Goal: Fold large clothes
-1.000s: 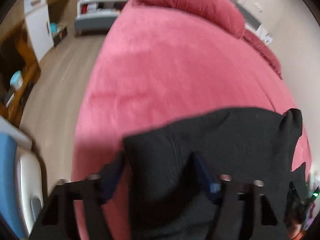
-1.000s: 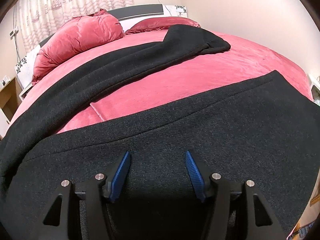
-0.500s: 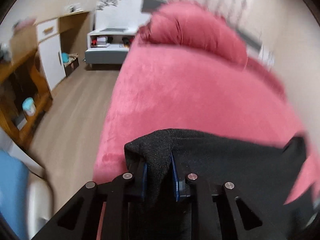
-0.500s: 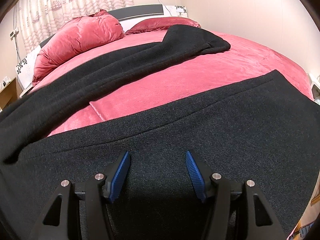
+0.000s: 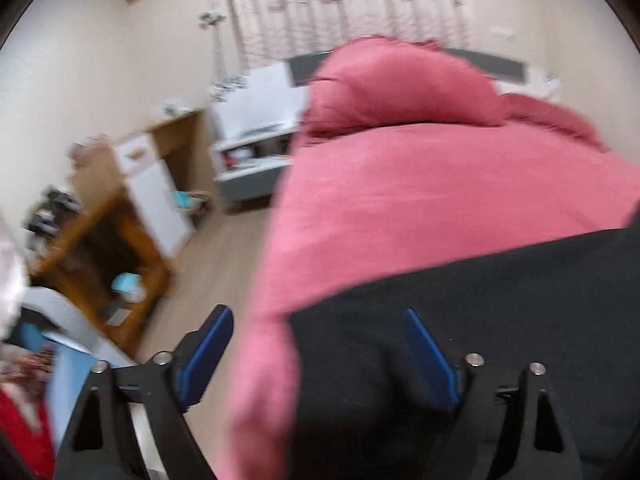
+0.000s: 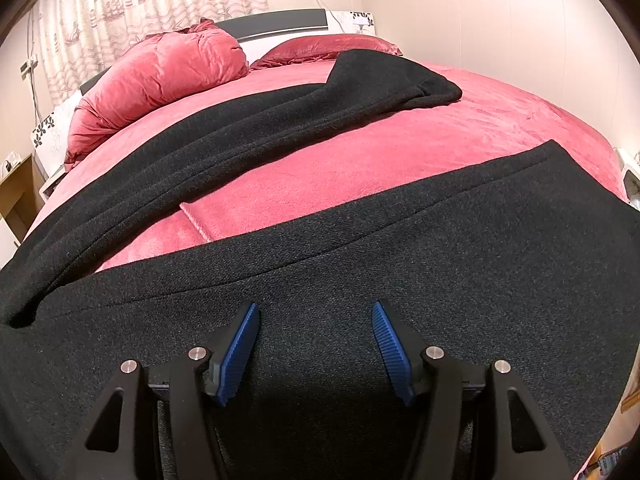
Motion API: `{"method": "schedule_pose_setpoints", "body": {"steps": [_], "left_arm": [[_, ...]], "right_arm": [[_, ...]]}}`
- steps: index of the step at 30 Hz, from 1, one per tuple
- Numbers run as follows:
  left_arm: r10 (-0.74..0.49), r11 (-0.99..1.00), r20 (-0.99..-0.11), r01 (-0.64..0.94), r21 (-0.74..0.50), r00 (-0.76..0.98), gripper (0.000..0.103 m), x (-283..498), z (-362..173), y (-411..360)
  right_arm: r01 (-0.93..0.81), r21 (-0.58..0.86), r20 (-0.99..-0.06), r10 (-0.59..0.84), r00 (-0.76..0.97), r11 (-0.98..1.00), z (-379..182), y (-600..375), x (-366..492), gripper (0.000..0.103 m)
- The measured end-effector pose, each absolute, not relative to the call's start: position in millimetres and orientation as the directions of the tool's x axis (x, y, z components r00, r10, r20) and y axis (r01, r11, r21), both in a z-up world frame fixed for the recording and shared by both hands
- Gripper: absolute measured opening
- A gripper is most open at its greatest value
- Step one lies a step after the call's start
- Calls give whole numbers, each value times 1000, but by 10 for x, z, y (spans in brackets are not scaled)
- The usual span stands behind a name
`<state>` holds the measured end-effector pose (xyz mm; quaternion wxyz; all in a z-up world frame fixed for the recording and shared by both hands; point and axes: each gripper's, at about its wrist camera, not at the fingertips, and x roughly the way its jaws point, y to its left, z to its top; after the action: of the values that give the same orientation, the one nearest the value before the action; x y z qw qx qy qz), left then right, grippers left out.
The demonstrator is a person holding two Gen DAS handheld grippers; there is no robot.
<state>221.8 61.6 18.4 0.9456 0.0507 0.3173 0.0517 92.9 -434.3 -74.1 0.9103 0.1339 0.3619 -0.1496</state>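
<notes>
Both tools gape, left tool (image 5: 316, 340) just widened over coat (image 6: 360, 248) edge.

A coat (image 6: 360, 264) lies spread across the near end of a bed (image 6: 460, 148), one long part reaching away over the bed toward the pillows (image 6: 160, 76) at the headboard (image 6: 276, 24). A curtain (image 6: 140, 4) hangs behind. Left of the bed stand a nightstand (image 5: 256, 152) and, nearer, a cabinet (image 5: 152, 188) on the floor (image 5: 216, 264). The left gripper (image 5: 320, 344) straddles the coat's corner at the bed's edge.
</notes>
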Motion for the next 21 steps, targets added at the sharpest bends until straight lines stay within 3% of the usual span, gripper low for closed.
{"method": "schedule_pose_setpoints", "body": {"steps": [3, 6, 8, 9, 12, 14, 17, 19, 21], "left_arm": [[10, 997, -677, 42, 59, 736, 89, 2245, -84, 243], [52, 988, -735, 72, 136, 676, 91, 2338, -485, 4], [-4, 994, -716, 80, 72, 698, 93, 2311, -581, 110], [-25, 997, -724, 72, 34, 690, 98, 2341, -599, 162], [-114, 993, -742, 76, -85, 660, 99, 2423, -661, 347], [-107, 994, -739, 78, -74, 665, 100, 2425, -671, 296], [-89, 996, -736, 76, -51, 671, 101, 2404, -687, 277], [-97, 995, -735, 78, -61, 671, 101, 2427, -716, 271], [-101, 995, -734, 79, -65, 671, 102, 2293, -678, 274]], "right_arm": [[369, 136, -700, -174, 692, 919, -739, -4342, 930, 61], [367, 122, -726, -169, 667, 922, -700, -4334, 963, 61], [331, 135, -759, -117, 641, 934, -610, -4399, 1010, 61], [306, 173, -751, -76, 656, 936, -529, -4485, 1023, 61], [255, 213, -685, -42, 727, 943, -220, -4836, 1112, 61], [278, 258, -668, -38, 744, 925, -71, -5200, 1285, 61], [381, 434, -647, -12, 763, 816, 19, -5949, 1632, 59], [449, 511, -636, -29, 771, 733, 11, -6425, 1886, 55], [524, 511, -650, -93, 754, 681, -11, -6839, 2176, 42]]}}
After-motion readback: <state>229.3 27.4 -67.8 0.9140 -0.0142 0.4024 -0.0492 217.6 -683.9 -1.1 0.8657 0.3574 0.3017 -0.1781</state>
